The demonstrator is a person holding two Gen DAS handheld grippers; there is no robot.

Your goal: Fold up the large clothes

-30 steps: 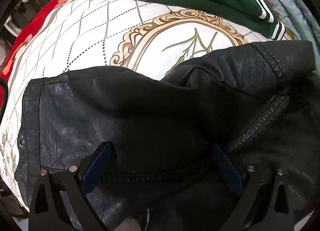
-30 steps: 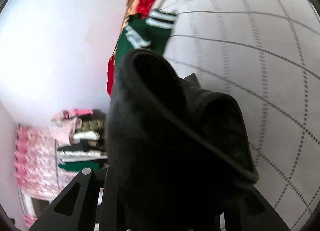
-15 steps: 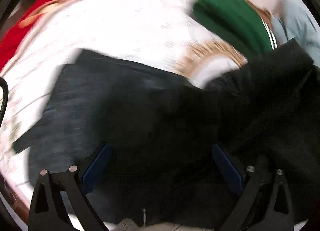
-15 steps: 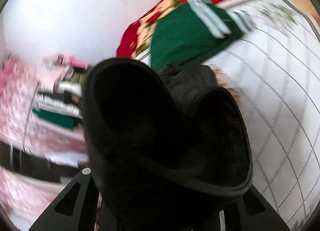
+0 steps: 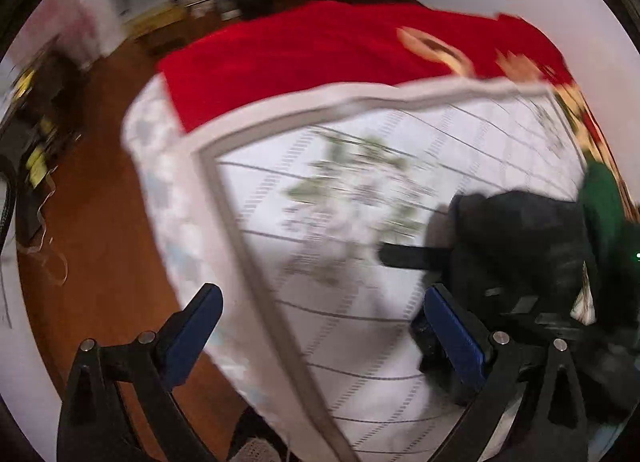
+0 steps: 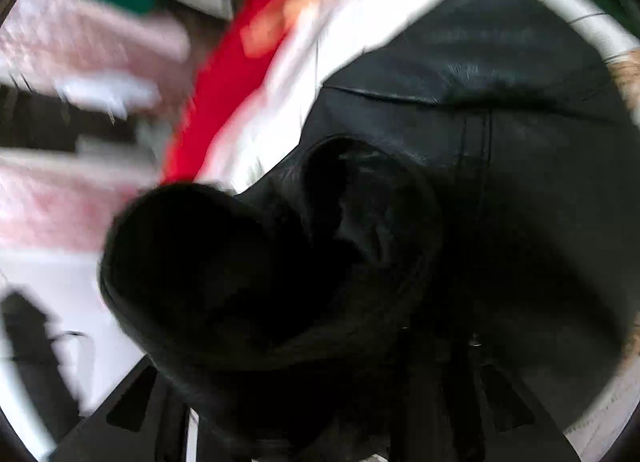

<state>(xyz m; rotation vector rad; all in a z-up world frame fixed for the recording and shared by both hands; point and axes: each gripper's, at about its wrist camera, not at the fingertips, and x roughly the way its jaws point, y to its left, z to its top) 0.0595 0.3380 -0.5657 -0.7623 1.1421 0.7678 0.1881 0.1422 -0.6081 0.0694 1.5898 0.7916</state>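
The black leather jacket (image 6: 500, 181) fills most of the blurred right wrist view. A rolled fold of it (image 6: 256, 274) bulges out between my right gripper's fingers, so my right gripper (image 6: 320, 402) is shut on the jacket. In the left wrist view the jacket (image 5: 528, 238) lies bunched at the right on the white patterned bedspread (image 5: 360, 221). My left gripper (image 5: 324, 326) is open and empty, above the bed's corner and left of the jacket. Its blue pads (image 5: 192, 326) are wide apart.
A green garment (image 5: 604, 205) lies behind the jacket at the right. A red blanket (image 5: 320, 45) covers the bed's far end. Brown wooden floor (image 5: 96, 229) with dark clutter lies left of the bed. Pink and white stacked clothes (image 6: 80, 61) show blurred on the left.
My left gripper has swung away to the left, off the jacket, and now looks at the bed's corner and floor. My right gripper has turned with the jacket fold still in it.
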